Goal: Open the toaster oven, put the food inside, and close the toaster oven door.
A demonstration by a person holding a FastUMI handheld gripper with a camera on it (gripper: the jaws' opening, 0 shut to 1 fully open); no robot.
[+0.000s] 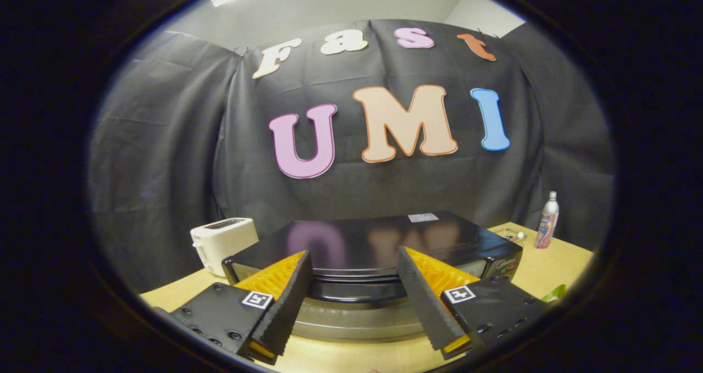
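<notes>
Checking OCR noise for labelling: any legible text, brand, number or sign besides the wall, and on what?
Nothing reads clearly.
Sticker on top of the toaster oven: too small.
Brand mark on its front: blurred.
Bottle label: blurred.
Square markers on the gripper, jaws open astride the oven's front: patterns, not words.
</notes>
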